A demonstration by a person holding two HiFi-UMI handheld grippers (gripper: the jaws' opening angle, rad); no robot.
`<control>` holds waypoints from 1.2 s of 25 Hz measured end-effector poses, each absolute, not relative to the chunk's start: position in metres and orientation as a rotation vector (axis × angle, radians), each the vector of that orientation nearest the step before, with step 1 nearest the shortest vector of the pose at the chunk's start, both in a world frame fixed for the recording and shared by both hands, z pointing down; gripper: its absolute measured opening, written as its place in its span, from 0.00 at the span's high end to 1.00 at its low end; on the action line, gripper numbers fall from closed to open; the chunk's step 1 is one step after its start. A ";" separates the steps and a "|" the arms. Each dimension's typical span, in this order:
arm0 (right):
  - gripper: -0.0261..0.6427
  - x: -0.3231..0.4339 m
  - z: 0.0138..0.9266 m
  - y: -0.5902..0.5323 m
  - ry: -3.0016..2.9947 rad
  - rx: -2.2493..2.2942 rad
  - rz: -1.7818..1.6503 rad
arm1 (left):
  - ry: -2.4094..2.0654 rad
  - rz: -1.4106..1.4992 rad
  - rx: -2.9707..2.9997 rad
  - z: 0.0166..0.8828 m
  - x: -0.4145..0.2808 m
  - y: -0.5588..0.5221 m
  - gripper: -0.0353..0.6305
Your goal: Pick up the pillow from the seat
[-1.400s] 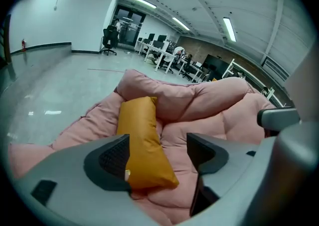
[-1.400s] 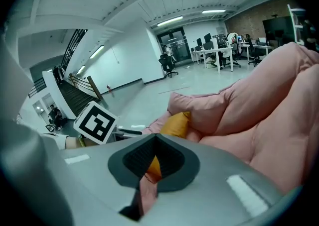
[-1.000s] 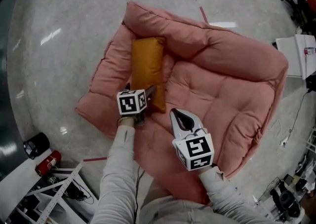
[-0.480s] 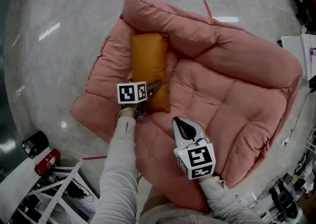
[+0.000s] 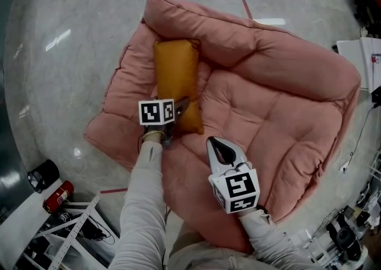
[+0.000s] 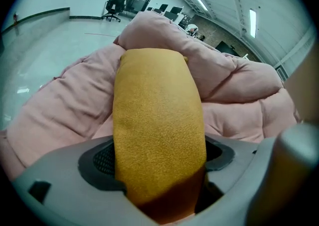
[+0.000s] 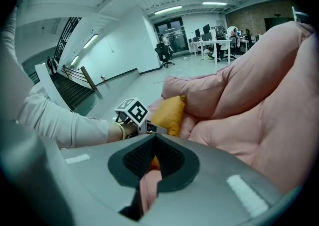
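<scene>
Along the left side of the pink seat (image 5: 268, 114), as the head view shows it, lies the mustard pillow (image 5: 177, 75). It runs lengthwise, with its far end butted against the padded back roll (image 5: 238, 31) and its near end pointing toward the seat's near-left edge. The pillow lies flat on the seat cushion.

The left gripper (image 5: 181, 110) stands at the pillow's near end, one jaw to each side of it. The jaws have just been closing with the pillow between them. In the left gripper view the dark pads (image 6: 102, 163) bear on both flanks of the pillow, which fills the whole gap, so the claw is grasping the pillow.

The right gripper (image 5: 217, 144) hangs over the near part of the seat, just right of the pillow's near end and apart from it. It is clenched, its pads meet at the tips, and it holds nothing. A sliver of pink seat shows through the slit behind the pads. In the right gripper view the left gripper's marker cube (image 7: 132, 112) and a white sleeve (image 7: 65, 120) stand in front of the pillow.

The seat rests on a grey polished floor (image 5: 71, 37). Off the seat's near-left corner, well apart from it, lie a red cylinder (image 5: 58, 196) and a black cylinder (image 5: 43, 175).
</scene>
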State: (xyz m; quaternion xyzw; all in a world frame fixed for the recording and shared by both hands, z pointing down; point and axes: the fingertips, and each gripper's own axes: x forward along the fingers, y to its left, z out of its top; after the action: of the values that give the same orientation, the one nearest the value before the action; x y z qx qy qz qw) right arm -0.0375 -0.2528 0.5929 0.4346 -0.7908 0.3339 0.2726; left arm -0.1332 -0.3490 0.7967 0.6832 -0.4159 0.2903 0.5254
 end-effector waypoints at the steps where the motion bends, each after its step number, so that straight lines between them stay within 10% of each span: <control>1: 0.96 -0.038 0.590 -0.254 -2.132 1.175 0.894 | -1.010 0.702 1.635 0.794 -0.134 -0.348 0.27; 30: 0.96 -0.023 0.466 -0.216 -2.271 1.275 0.632 | -1.140 0.514 1.876 0.559 -0.117 -0.249 0.31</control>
State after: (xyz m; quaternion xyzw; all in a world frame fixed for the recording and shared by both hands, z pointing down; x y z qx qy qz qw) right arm -0.0231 -0.2161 0.4656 0.4631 -0.8249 0.2295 0.2289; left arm -0.1165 -0.2492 0.5595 0.7516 -0.4566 0.2058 0.4292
